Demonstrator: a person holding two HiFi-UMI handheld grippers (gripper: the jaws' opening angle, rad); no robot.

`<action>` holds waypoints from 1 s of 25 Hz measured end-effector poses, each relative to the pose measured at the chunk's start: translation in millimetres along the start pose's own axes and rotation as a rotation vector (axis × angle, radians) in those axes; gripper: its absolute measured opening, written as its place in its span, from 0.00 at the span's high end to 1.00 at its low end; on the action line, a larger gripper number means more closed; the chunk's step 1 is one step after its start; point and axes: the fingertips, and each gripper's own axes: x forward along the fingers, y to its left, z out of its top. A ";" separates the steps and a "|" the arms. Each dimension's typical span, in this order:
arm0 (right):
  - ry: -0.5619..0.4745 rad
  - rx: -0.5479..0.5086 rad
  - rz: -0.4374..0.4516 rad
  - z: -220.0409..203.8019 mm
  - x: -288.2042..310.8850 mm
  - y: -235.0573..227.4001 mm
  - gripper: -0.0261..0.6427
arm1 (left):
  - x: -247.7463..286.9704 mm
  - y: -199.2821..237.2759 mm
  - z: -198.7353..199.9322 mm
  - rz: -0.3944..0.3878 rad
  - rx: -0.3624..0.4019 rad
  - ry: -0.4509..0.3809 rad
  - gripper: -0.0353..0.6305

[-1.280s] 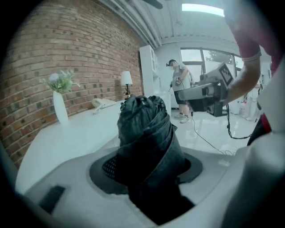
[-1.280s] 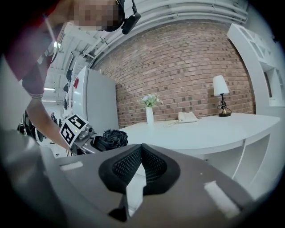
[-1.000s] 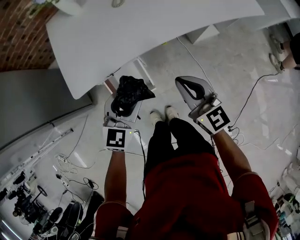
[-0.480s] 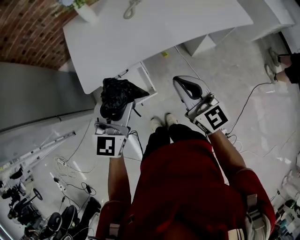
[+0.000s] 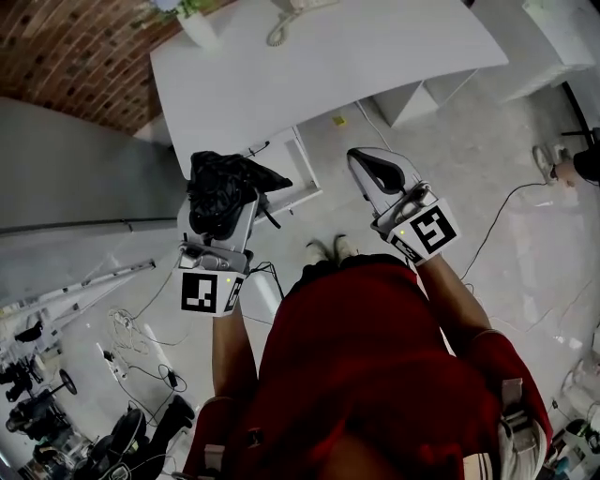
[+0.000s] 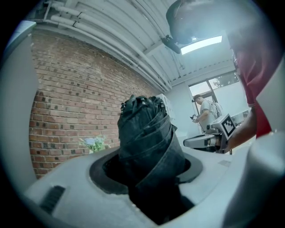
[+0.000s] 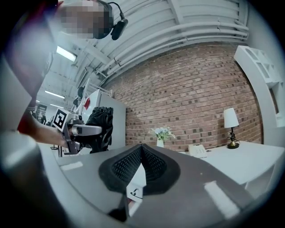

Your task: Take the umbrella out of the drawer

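The black folded umbrella [image 5: 226, 188] stands between the jaws of my left gripper [image 5: 223, 212], which is shut on its crumpled fabric and holds it up in front of the white desk [image 5: 375, 56]. In the left gripper view the umbrella [image 6: 145, 138] fills the gap between the jaws and rises upright above them. My right gripper [image 5: 368, 169] is level beside it on the right, its ribbed pads [image 7: 133, 164] meeting at the tips with nothing between them. The right gripper view shows the left gripper [image 7: 79, 130] with the umbrella [image 7: 100, 128] at the left.
A white drawer unit [image 5: 292, 178] stands under the desk edge, just beyond the umbrella. On the desk are a phone [image 5: 284, 19], a vase of flowers [image 5: 195, 21] and a lamp [image 7: 230, 127], against a brick wall. Cables lie on the floor. Another person [image 6: 206, 112] stands far off.
Both grippers have risen with the person standing up. The left one has carried the umbrella upward, away from the floor and the drawer unit. The right stays shut and empty.
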 end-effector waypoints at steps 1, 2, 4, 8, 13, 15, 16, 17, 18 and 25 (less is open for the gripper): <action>0.006 -0.004 0.000 0.0 1.0 0.1 0.94 | -1.6 1.1 2.0 0.002 -0.002 -0.006 0.57; 0.012 -0.010 0.001 0.6 2.4 0.0 0.94 | -2.7 2.4 4.0 0.004 -0.003 -0.012 0.57; 0.000 -0.018 0.008 6.9 7.3 0.6 0.94 | -3.1 5.6 8.4 0.006 -0.002 -0.020 0.57; 0.013 -0.037 0.003 14.1 15.5 1.5 0.94 | -2.7 12.3 16.1 0.001 0.001 -0.034 0.57; 0.020 -0.058 -0.010 14.6 17.0 1.2 0.94 | -1.8 16.1 17.0 -0.005 0.002 -0.044 0.57; 0.033 -0.062 -0.014 12.0 15.7 1.5 0.94 | -1.9 17.5 15.5 -0.006 0.001 -0.045 0.57; 0.034 -0.062 -0.016 11.2 15.2 1.6 0.94 | -2.0 18.5 14.7 -0.005 -0.001 -0.046 0.57; 0.035 -0.061 -0.018 10.5 14.8 1.6 0.94 | -2.2 19.3 13.9 -0.004 -0.003 -0.047 0.57; 0.037 -0.060 -0.020 9.6 14.3 1.5 0.94 | -2.4 20.0 13.0 -0.004 -0.004 -0.047 0.57; 0.036 -0.060 -0.029 7.7 12.6 -0.1 0.94 | -3.3 21.4 8.4 -0.003 -0.009 -0.039 0.57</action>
